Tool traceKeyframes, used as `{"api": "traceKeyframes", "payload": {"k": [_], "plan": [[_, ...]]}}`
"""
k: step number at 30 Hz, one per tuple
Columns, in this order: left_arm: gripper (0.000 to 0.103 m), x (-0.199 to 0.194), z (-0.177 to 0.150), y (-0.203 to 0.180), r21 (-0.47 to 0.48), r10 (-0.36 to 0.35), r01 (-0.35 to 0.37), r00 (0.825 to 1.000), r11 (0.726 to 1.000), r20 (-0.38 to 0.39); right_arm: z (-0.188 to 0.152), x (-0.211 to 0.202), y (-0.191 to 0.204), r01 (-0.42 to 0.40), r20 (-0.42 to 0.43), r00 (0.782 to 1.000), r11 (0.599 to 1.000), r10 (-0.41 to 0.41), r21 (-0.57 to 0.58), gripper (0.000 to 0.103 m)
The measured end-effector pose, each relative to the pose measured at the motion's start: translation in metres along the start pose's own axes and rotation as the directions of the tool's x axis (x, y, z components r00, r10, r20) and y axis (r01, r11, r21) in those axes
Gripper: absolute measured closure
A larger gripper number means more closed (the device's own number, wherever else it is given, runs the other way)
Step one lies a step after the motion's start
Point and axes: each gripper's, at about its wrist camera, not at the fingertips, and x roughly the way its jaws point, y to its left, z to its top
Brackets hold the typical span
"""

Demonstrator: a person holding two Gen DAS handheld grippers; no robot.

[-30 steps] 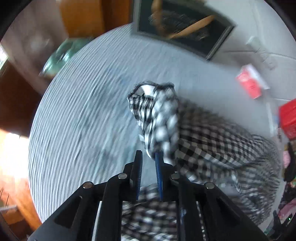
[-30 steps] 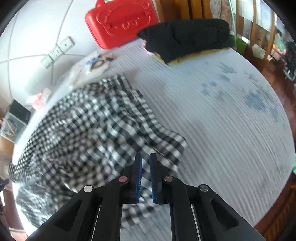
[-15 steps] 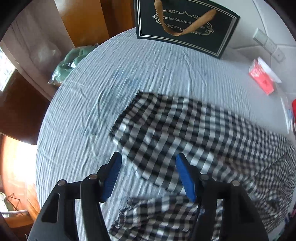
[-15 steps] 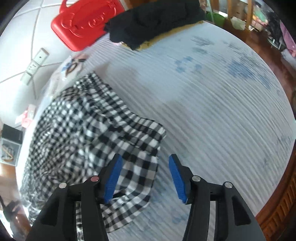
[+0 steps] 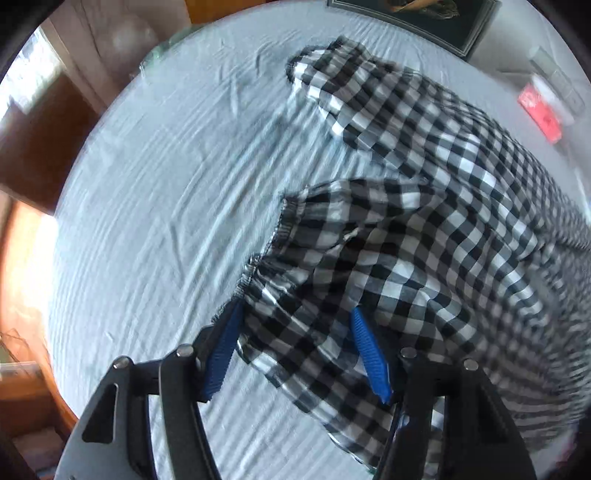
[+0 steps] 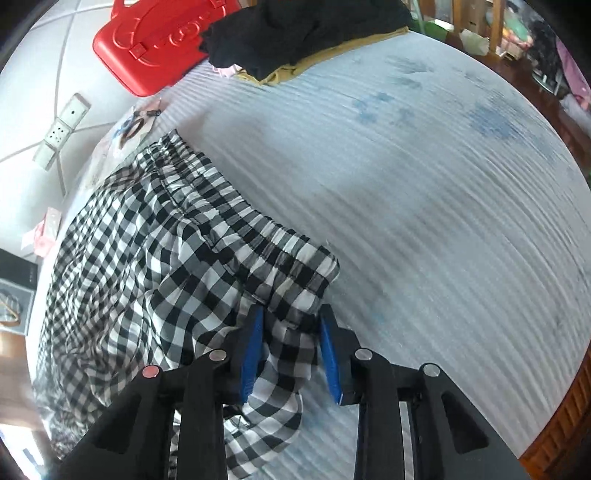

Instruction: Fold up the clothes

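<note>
The left claw (image 5: 295,347) stands with its blue pads wide apart, straddling the gathered hem of the near leg of the checked trousers (image 5: 424,236) and holding nothing; the right claw (image 6: 291,339) has its pads apart too, more narrowly, one on each side of the waistband corner, with cloth between them but not pinched. A second ago both claws were closed on the fabric and the left was carrying a bunched leg in the air; half a second ago both let go, and now they have come down low onto the next edges. The trousers lie spread on the striped sheet (image 5: 155,206), with the far leg (image 5: 354,92) flat and apart from the near one, so the laying-out looks done and a fresh grasp for the first fold seems next. Around them lie a red case (image 6: 147,44), a dark clothes pile (image 6: 306,29), a framed picture (image 5: 424,18) and a small red box (image 5: 539,110).
</note>
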Motion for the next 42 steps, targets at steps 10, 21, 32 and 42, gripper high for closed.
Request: {"api": "traceKeyframes", "payload": {"k": [10,21,32,42], "plan": [[0.004,0.019,-0.018,0.026,-0.149,-0.038,0.037,0.999,0.988,-0.005,-0.002,-0.004,-0.006,-0.037,-0.001,0.999,0.999,0.037,-0.017,0.072],[0.037,0.008,-0.032,-0.007,-0.067,-0.064,0.066,0.997,0.996,0.036,-0.007,-0.006,-0.011,-0.072,0.038,0.997,0.997,0.073,-0.015,0.072],[0.029,0.014,-0.029,-0.01,-0.051,-0.071,0.074,0.996,0.996,0.052,-0.009,-0.006,-0.01,-0.087,0.065,0.994,0.996,0.087,-0.007,0.067],[0.096,-0.02,-0.021,-0.036,-0.035,-0.129,0.133,0.988,0.991,0.087,-0.003,-0.025,-0.002,-0.202,0.046,0.979,0.978,0.199,0.053,0.096]]}}
